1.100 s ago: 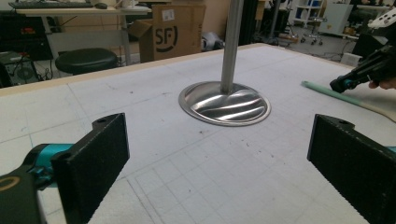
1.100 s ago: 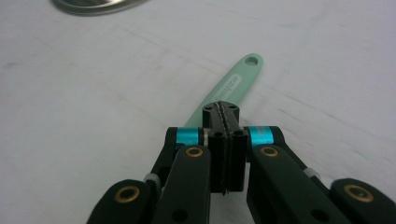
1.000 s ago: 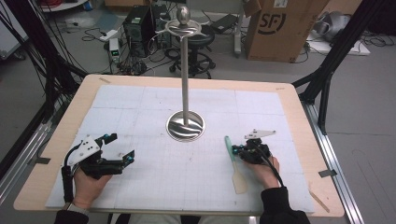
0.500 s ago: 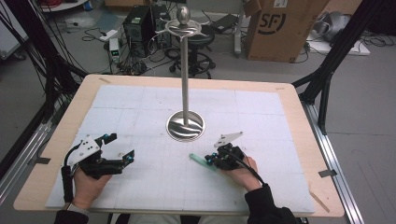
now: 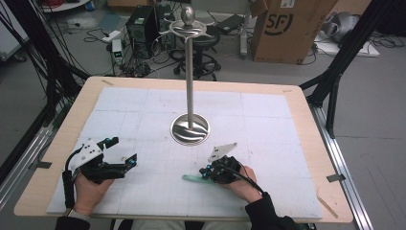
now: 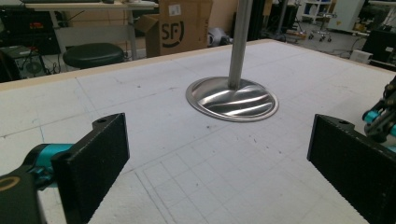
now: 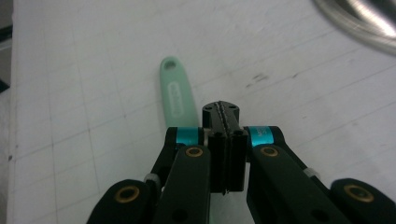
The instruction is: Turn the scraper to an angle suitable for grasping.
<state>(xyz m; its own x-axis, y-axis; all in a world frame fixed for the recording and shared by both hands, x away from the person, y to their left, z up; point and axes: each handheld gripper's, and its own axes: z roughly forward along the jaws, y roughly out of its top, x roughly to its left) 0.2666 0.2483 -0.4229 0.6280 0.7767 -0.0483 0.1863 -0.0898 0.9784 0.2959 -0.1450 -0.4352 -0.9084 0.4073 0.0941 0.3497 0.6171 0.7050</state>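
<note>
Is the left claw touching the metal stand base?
Apart. The high view shows bare mat between the left claw and the metal stand base.

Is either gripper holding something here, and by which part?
The right gripper is shut on the mint-green handle, gripping it partway along. The left gripper is open, holding nothing.

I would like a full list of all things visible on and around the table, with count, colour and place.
Metal stand: 1, silver, round base at table centre, tall pole.
Green handle: 1, mint green, lying on the mat under the right gripper; its other end is hidden.
Mat: 1, white, gridded, covering the table.
Table: 1, light wood.
Cardboard box: 1, brown, on the floor behind.
Stool: 1, black, behind.
Left gripper: 1, black, jaws open, front left.
Right gripper: 1, black, jaws shut, front centre-right.
</note>
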